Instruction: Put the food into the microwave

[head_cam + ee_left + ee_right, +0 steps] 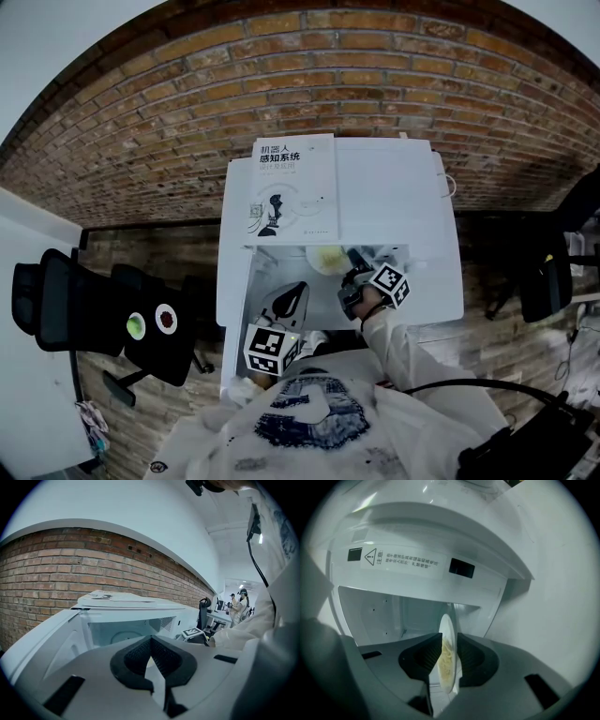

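A white microwave (394,216) stands open, its door (232,281) swung out to the left. A white plate with pale yellow food (328,258) sits in the mouth of the cavity. My right gripper (354,272) reaches in at the plate. In the right gripper view the plate (446,660) stands edge-on between the jaws of the right gripper (450,638), which are open, the pads just off it. My left gripper (295,295) hovers before the door, shut and empty. In the left gripper view its tips (151,641) point at the cavity (122,631).
A book (292,187) lies on top of the microwave. A brick wall (141,122) stands close behind. Black office chairs (84,309) are at the left, another chair (548,281) at the right. A black cable (487,389) runs near my right arm.
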`<state>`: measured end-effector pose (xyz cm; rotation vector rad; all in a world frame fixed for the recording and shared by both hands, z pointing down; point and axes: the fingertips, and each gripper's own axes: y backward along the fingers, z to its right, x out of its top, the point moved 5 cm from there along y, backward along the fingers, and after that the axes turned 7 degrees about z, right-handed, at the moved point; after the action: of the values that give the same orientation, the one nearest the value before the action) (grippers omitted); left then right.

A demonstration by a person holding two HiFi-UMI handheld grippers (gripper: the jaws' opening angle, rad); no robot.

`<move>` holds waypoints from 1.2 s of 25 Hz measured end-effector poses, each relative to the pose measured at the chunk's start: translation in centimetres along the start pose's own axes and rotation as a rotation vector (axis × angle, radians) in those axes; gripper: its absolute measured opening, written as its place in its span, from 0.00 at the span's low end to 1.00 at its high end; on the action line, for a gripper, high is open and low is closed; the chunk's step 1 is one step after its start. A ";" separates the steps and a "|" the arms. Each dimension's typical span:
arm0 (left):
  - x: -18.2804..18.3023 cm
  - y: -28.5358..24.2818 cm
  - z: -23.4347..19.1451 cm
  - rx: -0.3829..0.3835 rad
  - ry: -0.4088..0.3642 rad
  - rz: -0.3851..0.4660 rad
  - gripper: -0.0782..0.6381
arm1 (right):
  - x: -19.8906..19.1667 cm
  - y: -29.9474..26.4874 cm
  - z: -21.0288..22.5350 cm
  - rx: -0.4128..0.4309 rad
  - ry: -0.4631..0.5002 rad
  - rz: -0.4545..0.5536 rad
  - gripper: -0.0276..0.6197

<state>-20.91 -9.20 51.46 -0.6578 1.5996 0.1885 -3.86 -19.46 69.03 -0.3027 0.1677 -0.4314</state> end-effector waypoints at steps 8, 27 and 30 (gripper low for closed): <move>-1.5 -1.0 0.0 0.002 0.063 -0.038 0.12 | 0.2 1.3 -0.4 0.006 -0.001 -0.012 0.18; -10.0 -6.4 -0.8 0.020 0.460 -0.185 0.12 | -0.4 2.8 0.1 -0.004 0.004 -0.067 0.18; -10.8 -7.0 -1.1 0.032 0.513 -0.203 0.12 | -0.4 2.9 0.2 -0.010 0.006 -0.071 0.18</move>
<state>-18.28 -12.27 63.75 -0.8862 2.0018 -0.1701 -3.09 -16.73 68.30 -0.3178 0.1656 -0.5022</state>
